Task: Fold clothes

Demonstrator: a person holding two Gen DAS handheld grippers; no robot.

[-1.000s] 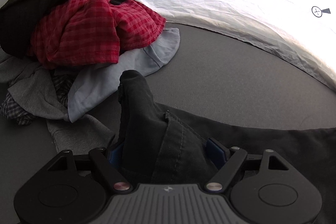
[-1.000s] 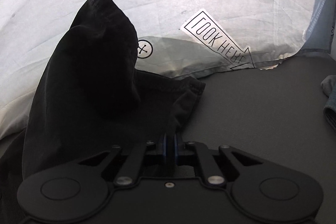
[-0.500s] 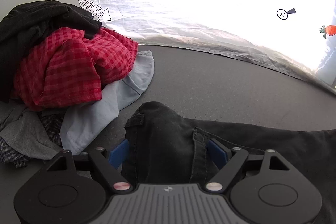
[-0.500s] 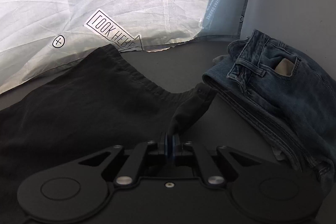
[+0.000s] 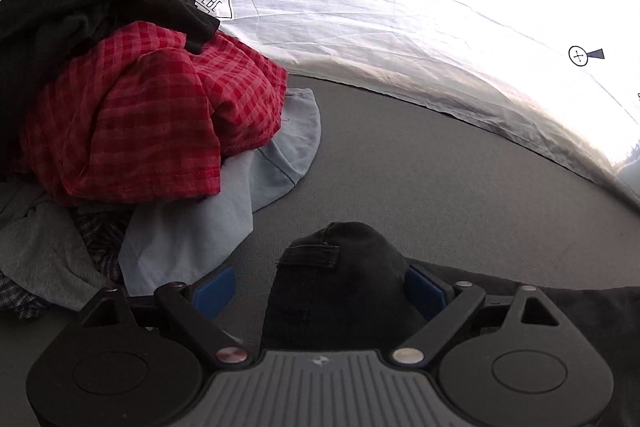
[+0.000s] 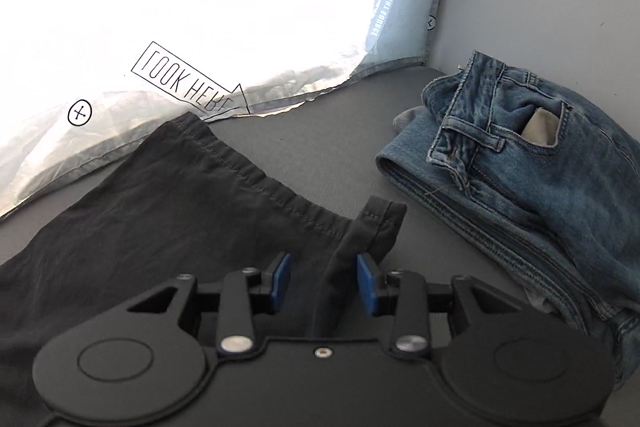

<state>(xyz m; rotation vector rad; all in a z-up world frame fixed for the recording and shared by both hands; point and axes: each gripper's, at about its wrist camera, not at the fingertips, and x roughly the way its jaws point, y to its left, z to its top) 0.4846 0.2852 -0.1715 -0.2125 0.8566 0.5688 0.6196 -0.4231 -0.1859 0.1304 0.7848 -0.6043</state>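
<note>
Black trousers (image 6: 168, 211) lie spread on the grey surface (image 6: 320, 147). In the right wrist view a raised fold of their hem (image 6: 376, 223) stands between the blue pads (image 6: 282, 277). My right gripper (image 6: 325, 279) is opening and its pads are off the cloth. In the left wrist view the bunched black waistband (image 5: 340, 267) sits inside my left gripper (image 5: 320, 291). Its jaws are opening wide, and the left pad (image 5: 214, 291) stands clear of the cloth.
A heap of clothes sits on the left: a red checked shirt (image 5: 152, 123), a black garment (image 5: 80, 11), pale blue cloth (image 5: 224, 211) and grey cloth (image 5: 40, 259). Folded blue jeans (image 6: 520, 167) lie at the right by the wall. A white printed sheet (image 5: 400, 27) runs along the back.
The trousers came down from hanging to lying flat. My right gripper went from shut on the hem to open. My left jaws widened around the slumped waistband.
</note>
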